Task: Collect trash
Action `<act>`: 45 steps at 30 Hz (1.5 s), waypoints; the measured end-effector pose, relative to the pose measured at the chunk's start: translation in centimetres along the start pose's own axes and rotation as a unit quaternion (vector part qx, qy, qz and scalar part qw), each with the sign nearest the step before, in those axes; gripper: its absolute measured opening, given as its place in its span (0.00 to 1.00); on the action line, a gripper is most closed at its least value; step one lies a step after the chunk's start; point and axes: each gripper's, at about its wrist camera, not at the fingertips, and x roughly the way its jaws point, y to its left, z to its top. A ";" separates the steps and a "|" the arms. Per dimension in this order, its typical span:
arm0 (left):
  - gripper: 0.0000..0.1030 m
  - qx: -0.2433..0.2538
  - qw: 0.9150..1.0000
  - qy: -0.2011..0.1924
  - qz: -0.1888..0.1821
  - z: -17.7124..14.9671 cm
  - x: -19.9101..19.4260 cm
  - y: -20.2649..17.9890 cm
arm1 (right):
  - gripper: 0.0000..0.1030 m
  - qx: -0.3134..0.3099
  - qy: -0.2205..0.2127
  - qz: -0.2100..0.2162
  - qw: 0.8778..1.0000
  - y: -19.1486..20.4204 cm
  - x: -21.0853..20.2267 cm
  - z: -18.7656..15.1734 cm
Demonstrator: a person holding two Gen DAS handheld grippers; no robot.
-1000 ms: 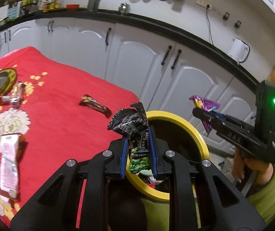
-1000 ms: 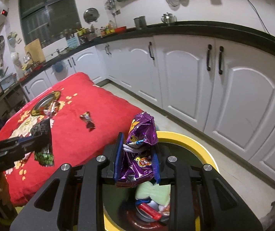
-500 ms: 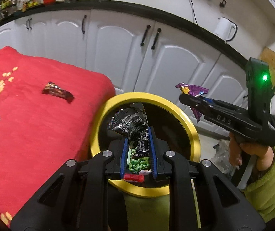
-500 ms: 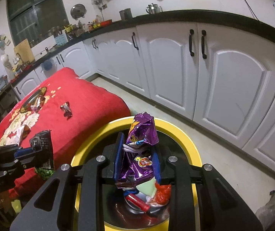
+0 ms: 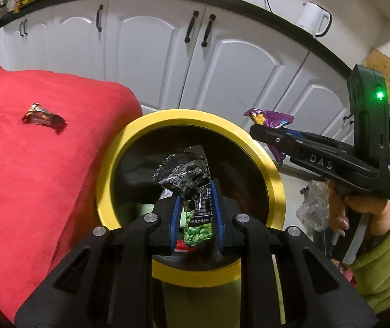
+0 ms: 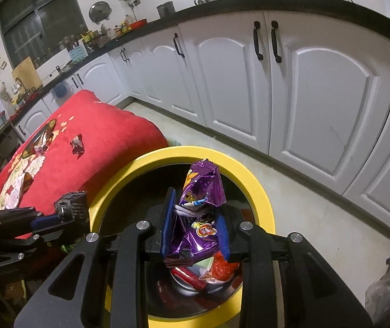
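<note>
My left gripper (image 5: pixel 195 188) is shut on a black and green pea snack wrapper (image 5: pixel 188 180) and holds it over the mouth of the yellow-rimmed trash bin (image 5: pixel 272 180). My right gripper (image 6: pixel 195 199) is shut on a crumpled purple snack bag (image 6: pixel 203 188) and holds it over the same bin (image 6: pixel 260 191). The right gripper with the purple bag also shows in the left wrist view (image 5: pixel 266 128), at the bin's right rim. Trash lies at the bottom of the bin (image 6: pixel 195 273). A dark candy wrapper (image 5: pixel 43 116) lies on the red tablecloth (image 5: pixel 31 177).
White cabinets (image 6: pixel 304 95) stand behind the bin. More wrappers and a metal plate (image 6: pixel 41 136) lie farther back on the red cloth. A clear plastic bag (image 6: pixel 386 292) lies on the floor at the right. A white kettle (image 5: pixel 313 19) stands on the counter.
Both grippers have moved from beside the table to over the bin's mouth, each still holding its wrapper. The bin now fills the middle of both views.
</note>
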 end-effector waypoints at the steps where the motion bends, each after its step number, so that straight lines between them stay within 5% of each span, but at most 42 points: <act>1: 0.18 0.002 1.000 0.001 0.000 0.0 0.2 -0.1 | 0.27 0.004 0.001 0.002 1.000 -0.2 0.0 -0.1; 14: 0.36 -0.010 1.000 0.003 0.014 -0.4 0.1 0.5 | 0.37 0.008 0.009 0.021 1.000 0.0 0.4 -0.3; 28: 0.89 -0.039 0.998 -0.030 0.043 0.1 -1.9 2.1 | 0.49 -0.001 -0.007 0.019 1.000 1.1 -0.7 0.4; 45: 0.89 -0.056 0.987 -0.105 0.106 0.2 -7.8 4.7 | 0.58 -0.036 -0.033 0.034 0.998 5.4 -2.0 1.9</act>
